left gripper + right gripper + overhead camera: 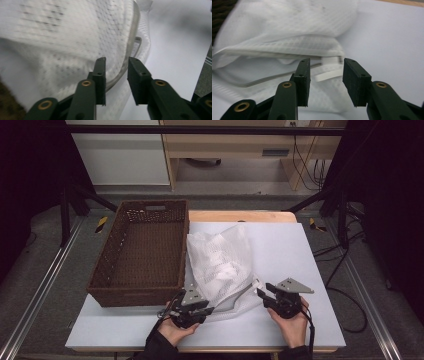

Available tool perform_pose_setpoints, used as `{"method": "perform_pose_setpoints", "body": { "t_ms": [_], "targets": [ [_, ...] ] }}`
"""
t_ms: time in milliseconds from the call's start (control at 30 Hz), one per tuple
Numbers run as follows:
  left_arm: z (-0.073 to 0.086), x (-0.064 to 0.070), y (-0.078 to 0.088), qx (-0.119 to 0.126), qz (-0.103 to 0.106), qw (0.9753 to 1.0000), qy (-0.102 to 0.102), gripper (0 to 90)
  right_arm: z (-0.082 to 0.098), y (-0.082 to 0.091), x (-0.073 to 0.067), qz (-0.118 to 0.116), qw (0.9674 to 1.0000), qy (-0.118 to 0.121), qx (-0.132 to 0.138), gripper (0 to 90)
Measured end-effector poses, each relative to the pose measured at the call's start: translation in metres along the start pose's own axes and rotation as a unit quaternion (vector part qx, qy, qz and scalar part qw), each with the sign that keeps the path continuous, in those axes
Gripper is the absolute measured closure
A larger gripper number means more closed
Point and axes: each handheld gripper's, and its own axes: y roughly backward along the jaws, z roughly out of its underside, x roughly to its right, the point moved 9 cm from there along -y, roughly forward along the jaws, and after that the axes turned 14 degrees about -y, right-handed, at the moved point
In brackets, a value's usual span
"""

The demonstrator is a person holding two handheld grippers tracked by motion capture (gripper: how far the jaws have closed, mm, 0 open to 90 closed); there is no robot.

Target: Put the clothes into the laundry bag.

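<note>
White mesh bag is lying crumpled just right of the basket. Left gripper and right gripper are sitting partly open at its near edge, gripping nothing. Both should be pinching the hem squarely before lifting.

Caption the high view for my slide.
Two hand-held grippers, left and right, flank a crumpled white mesh bag beside a brown wicker basket.
</note>
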Motion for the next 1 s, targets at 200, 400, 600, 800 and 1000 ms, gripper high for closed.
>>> {"method": "perform_pose_setpoints", "body": {
  "t_ms": [200, 400, 600, 800, 1000],
  "targets": [
    [0.024, -0.014, 0.019, -0.005, -0.043, 0.9987, 0.027, 60.3, 0.011, -0.039, 0.024, 0.024, 0.9977, -0.022, -0.06, 61.6],
    [0.054, -0.019, 0.009, -0.036, -0.051, 0.9966, 0.055, 60.8, 0.024, -0.037, 0.018, 0.028, 0.9953, 0.003, -0.092, 88.4],
    [0.06, -0.023, 0.004, -0.045, -0.058, 0.9954, 0.061, 64.2, 0.043, -0.003, 0.021, 0.03, 0.9949, -0.013, -0.095, 86.9],
    [0.059, -0.026, 0.003, -0.059, -0.075, 0.9931, 0.068, 74.8, 0.035, 0.001, 0.019, 0.017, 0.9982, -0.009, -0.057, 64.9],
    [0.054, -0.022, -0.002, -0.065, -0.08, 0.994, 0.038, 89.4, 0.034, -0.023, 0.019, 0.018, 0.9974, -0.023, -0.066, 75.8]
  ]
}}
